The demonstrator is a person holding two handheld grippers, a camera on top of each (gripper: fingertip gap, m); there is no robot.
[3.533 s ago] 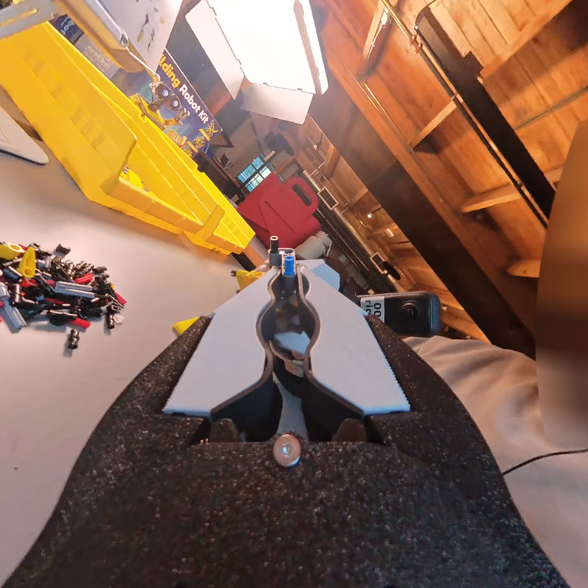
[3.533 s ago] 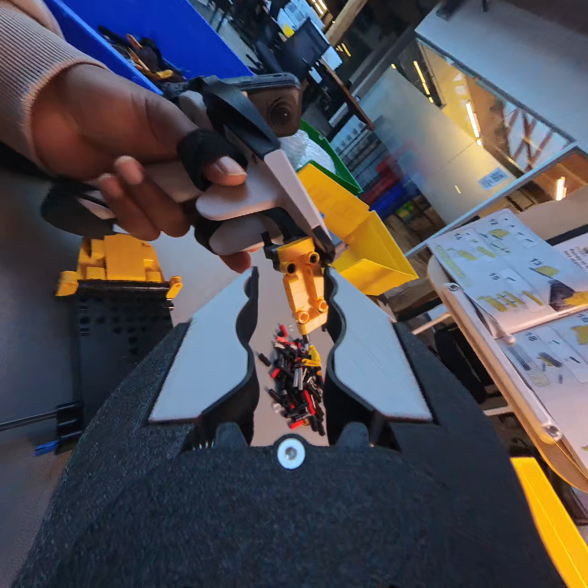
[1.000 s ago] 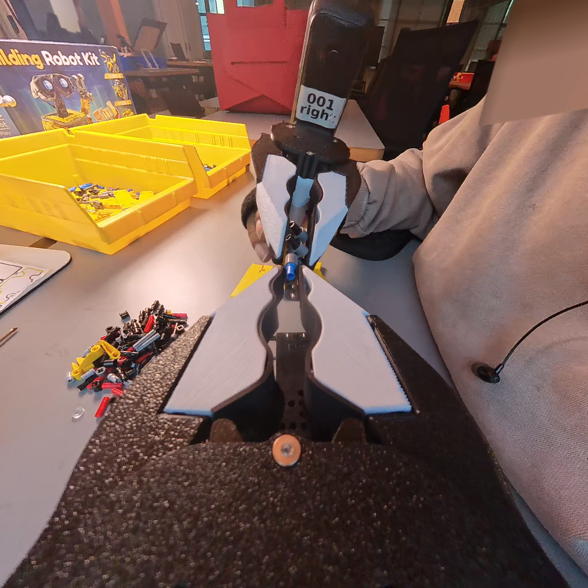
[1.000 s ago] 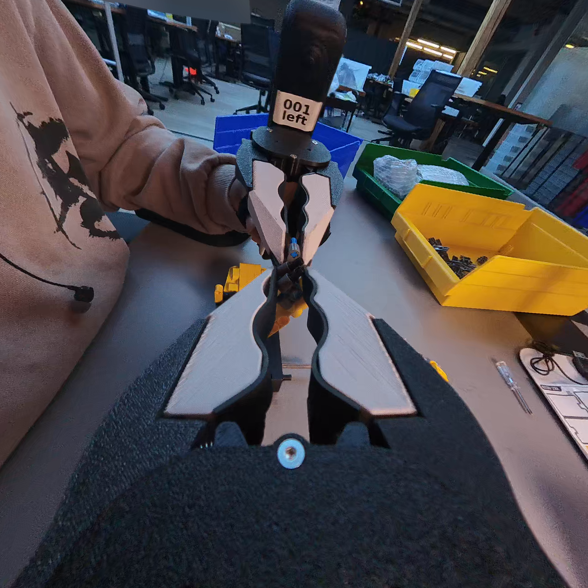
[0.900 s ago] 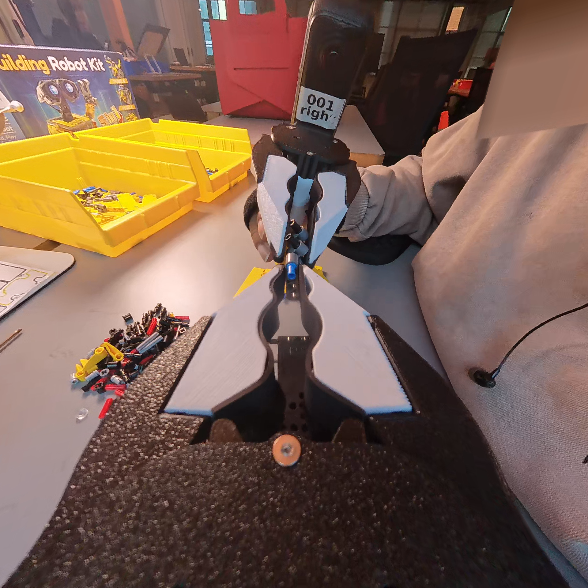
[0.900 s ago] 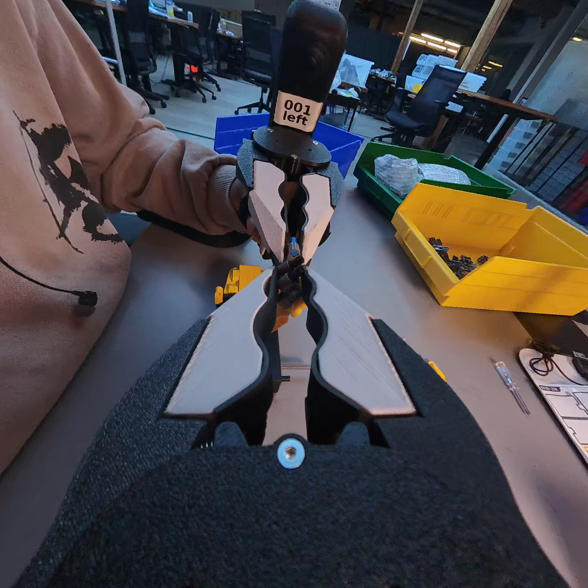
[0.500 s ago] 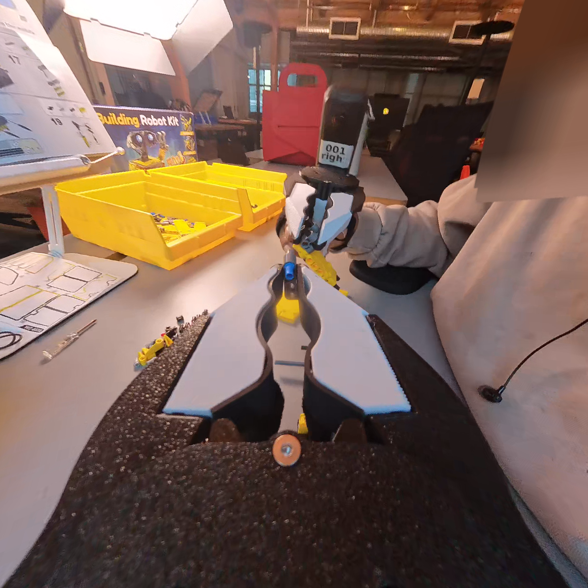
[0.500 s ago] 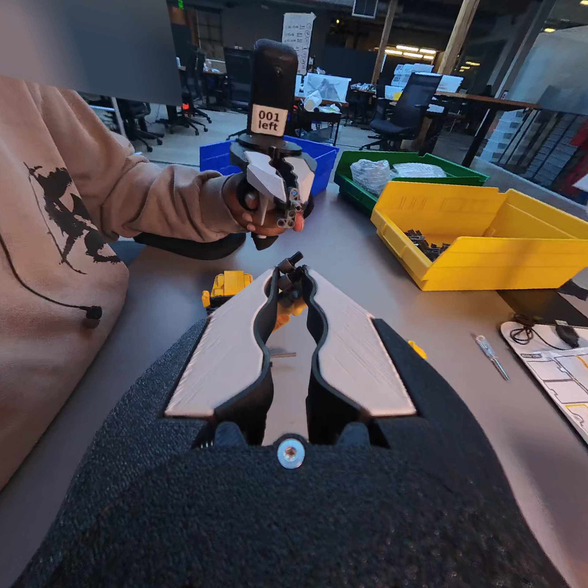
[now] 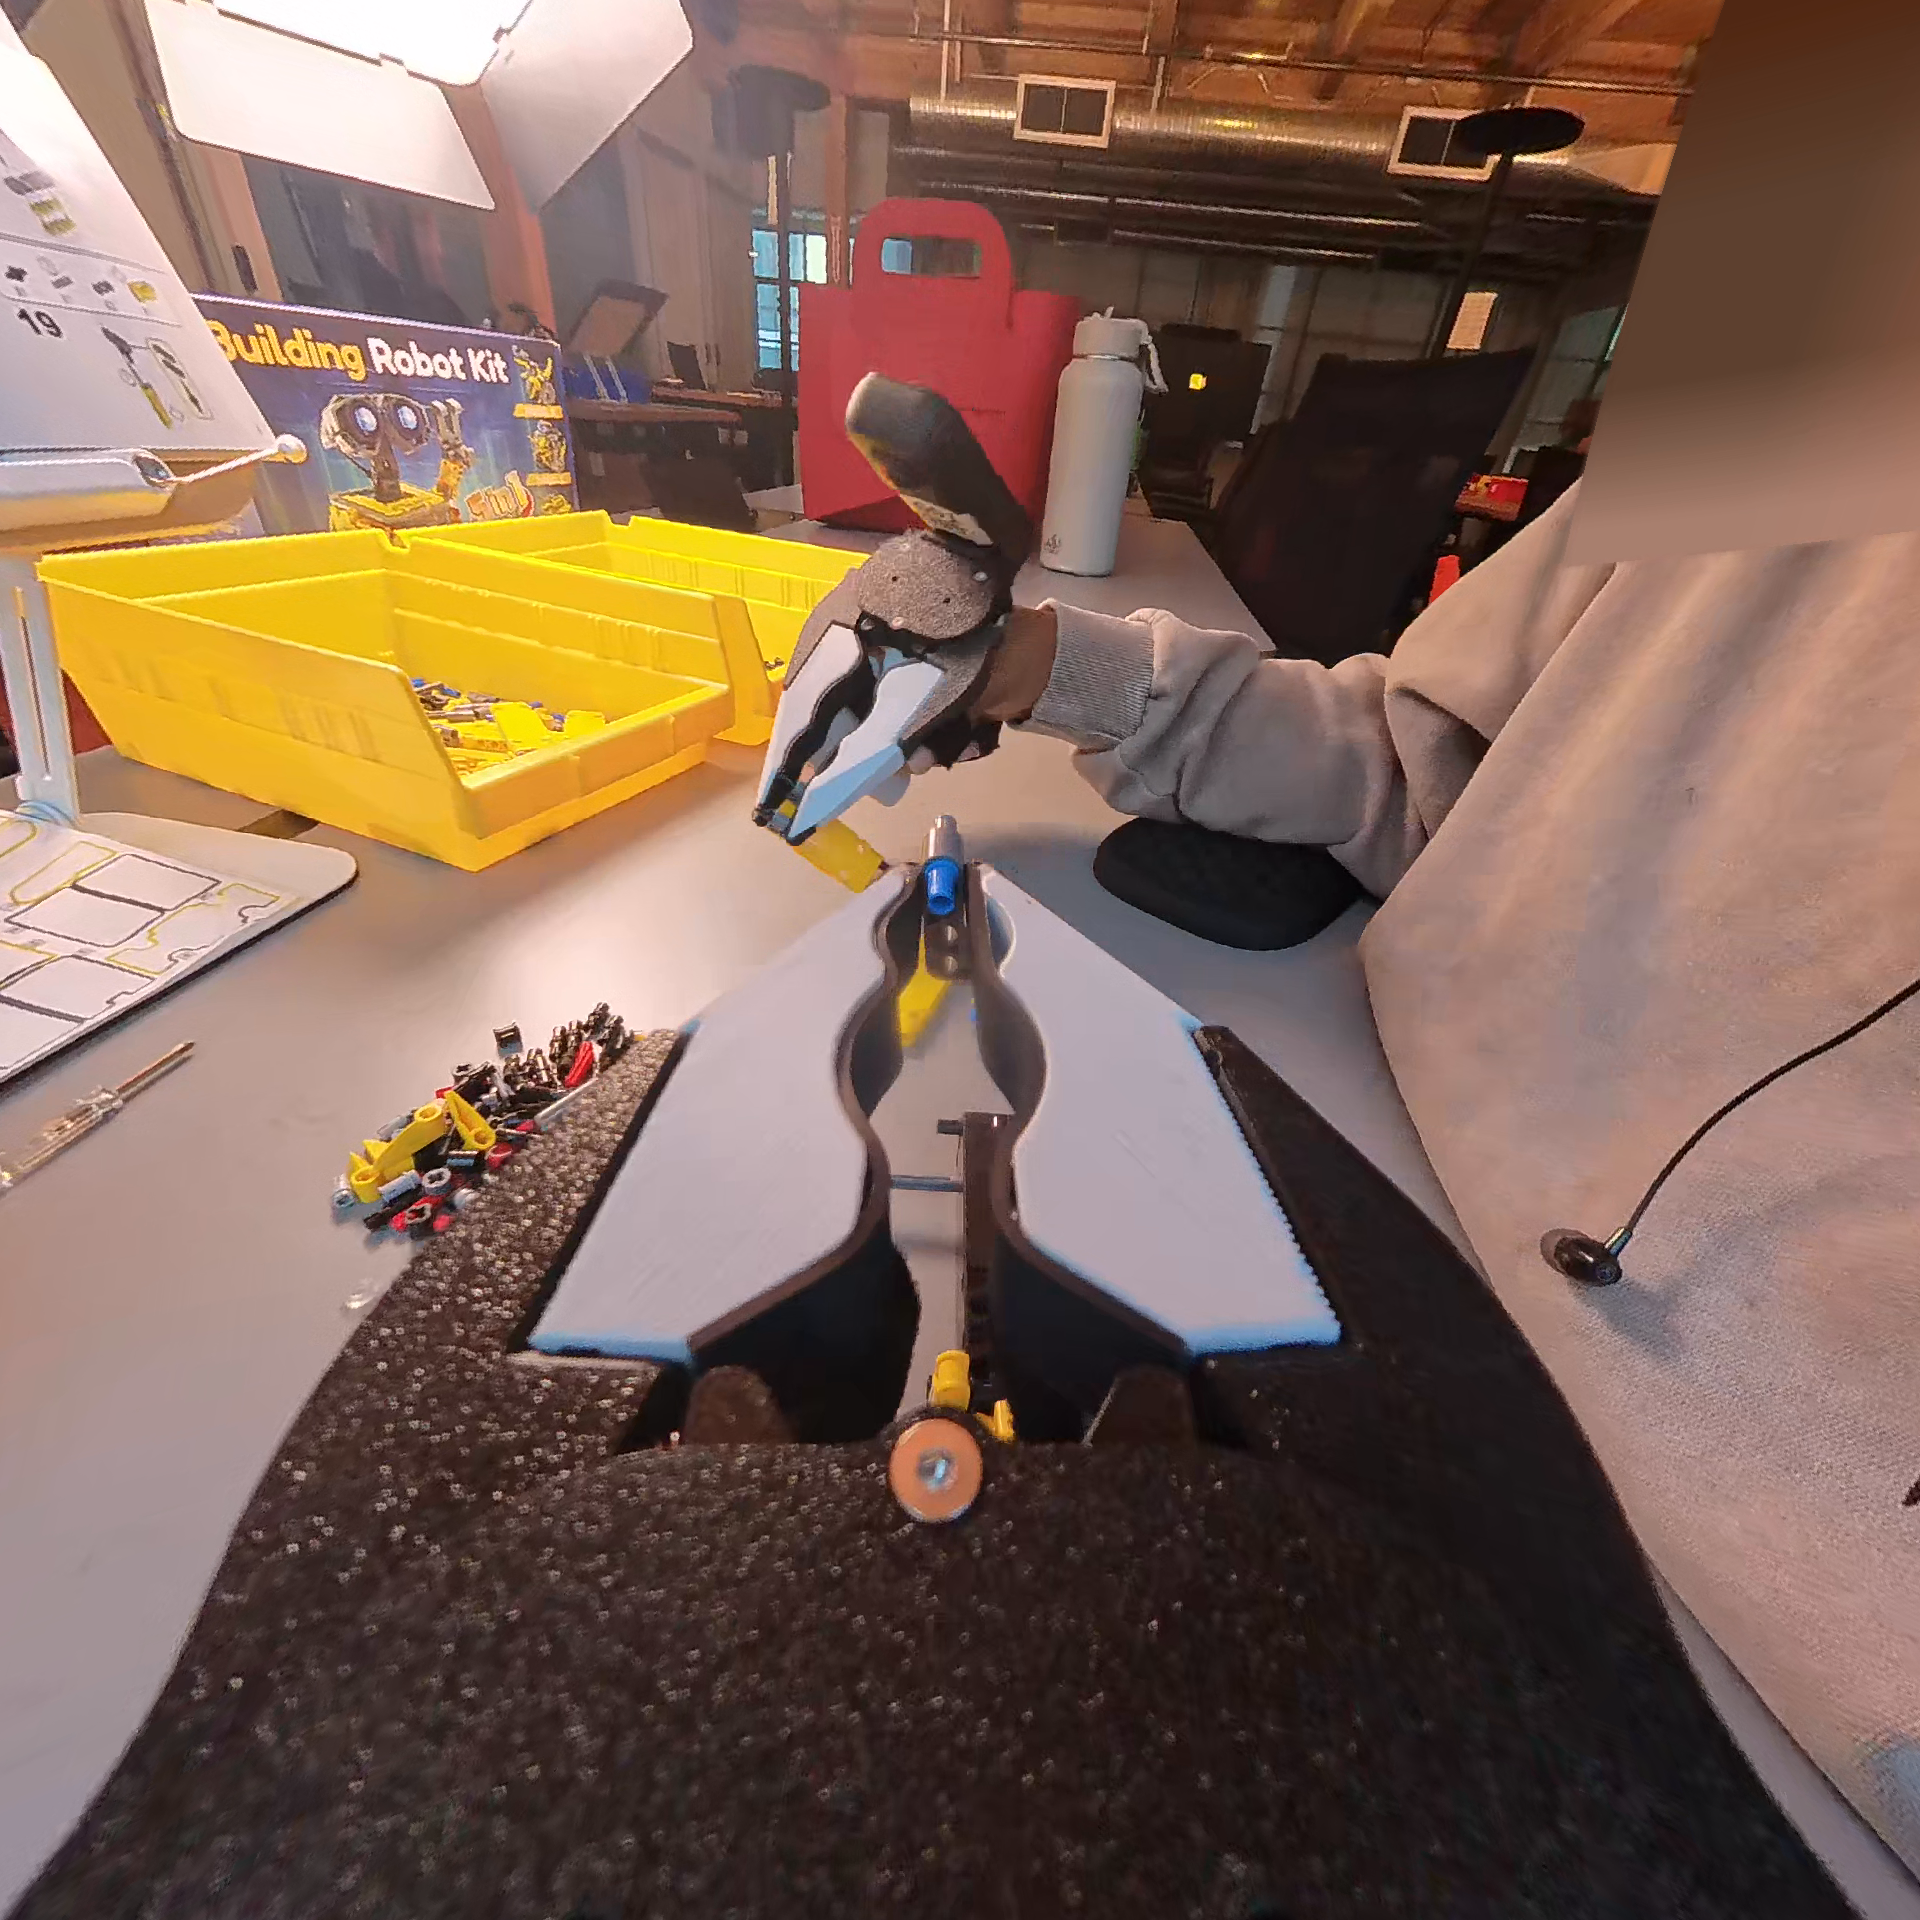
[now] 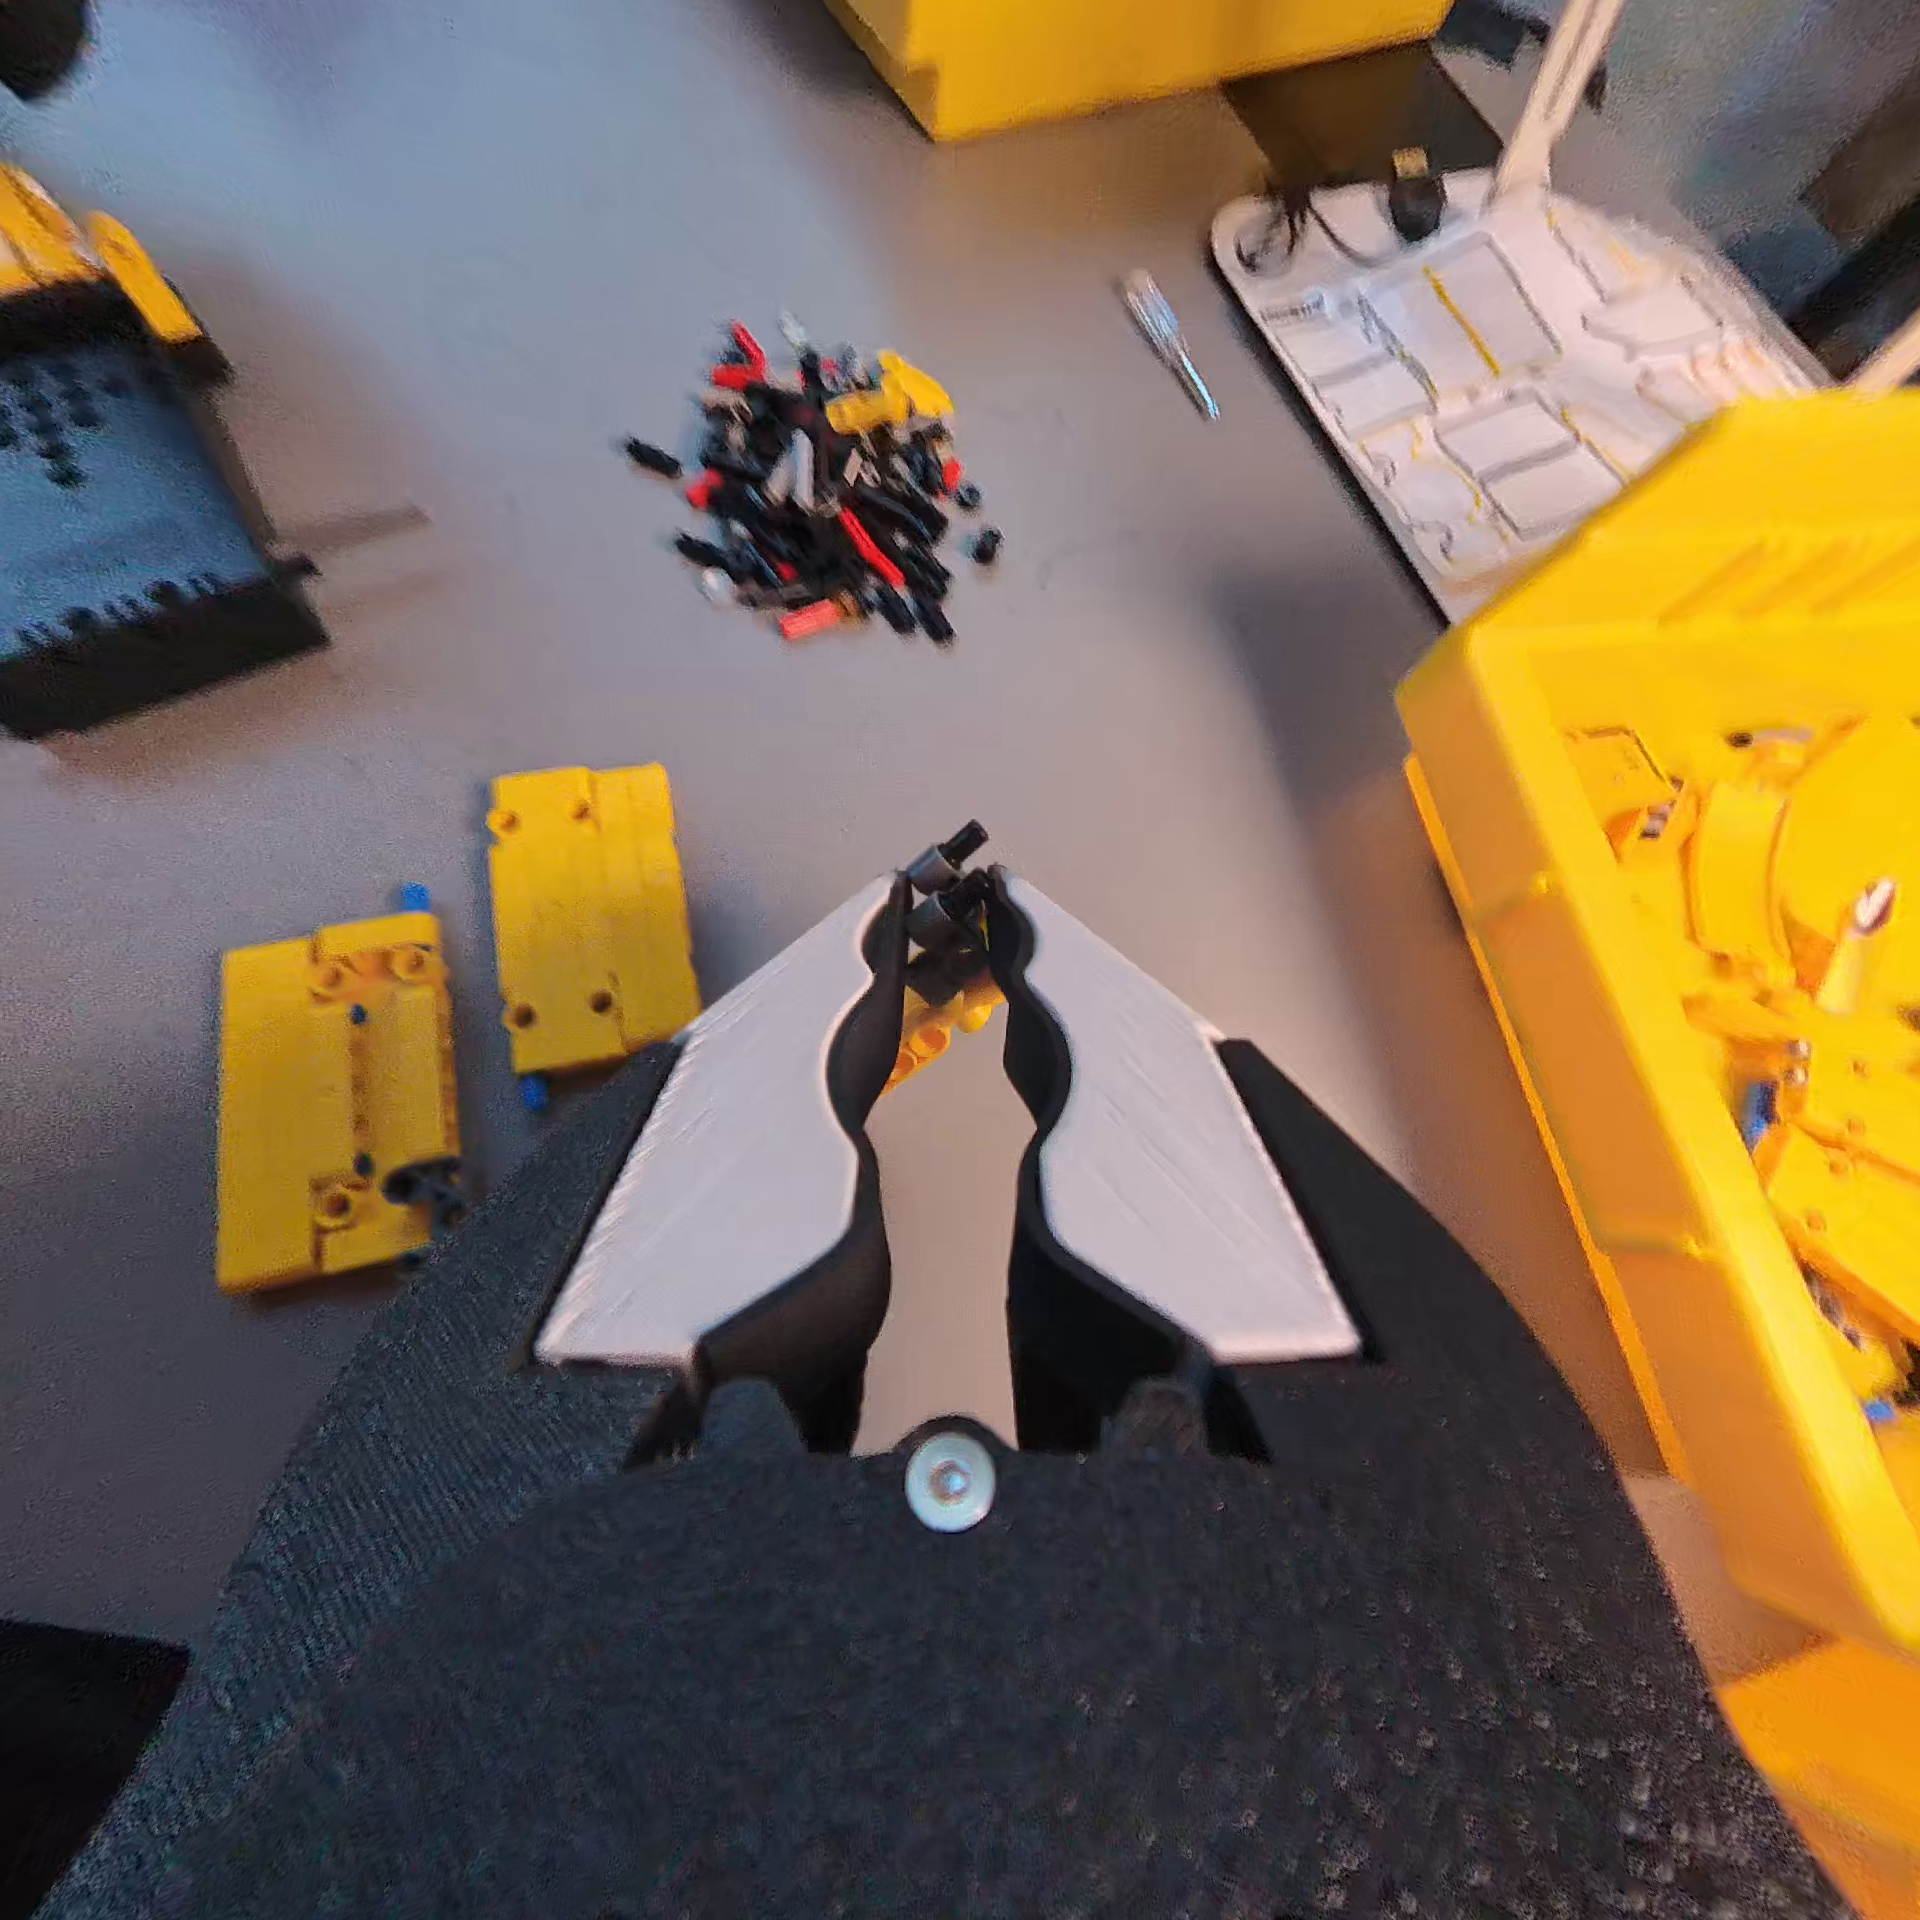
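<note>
- Gripping a small connector piece with a blue pin (image 9: 940,891) and a grey stub at its tip, the left gripper (image 9: 935,904) has its jaws closed on that piece, raised above the grey table (image 9: 260,1351).
- Right gripper (image 10: 951,904): jaws closed on a yellow block with black pins (image 10: 940,956); the pins stick out past the fingertips, the yellow body sits between the fingers. In the left wrist view the same gripper (image 9: 790,821) points down toward 7 o'clock, the yellow block (image 9: 836,854) in its tips, just beside the left gripper's tip; whether the two held parts touch cannot be told.
- Pile of small parts (image 10: 826,488), black, red, grey and yellow: on the table at 12 o'clock from the right gripper, well apart from it.
- Two flat yellow panels (image 10: 587,914) and (image 10: 332,1101): lying side by side on the table at 9 o'clock from the right gripper.
- Black and yellow assembly (image 10: 114,520): at 10 o'clock in the right wrist view, on the table.
- Yellow bin (image 10: 1558,935) with yellow parts: at 3 o'clock from the right gripper.
- Small screwdriver (image 10: 1169,343) and white instruction sheet (image 10: 1455,364): at 1 o'clock, beyond the pile.
- Person's sleeve (image 9: 1195,696): resting on a black pad (image 9: 1226,894).
- Red bag (image 9: 935,395) and white bottle (image 9: 1091,457): at the far table edge, 12 o'clock in the left wrist view.
</note>
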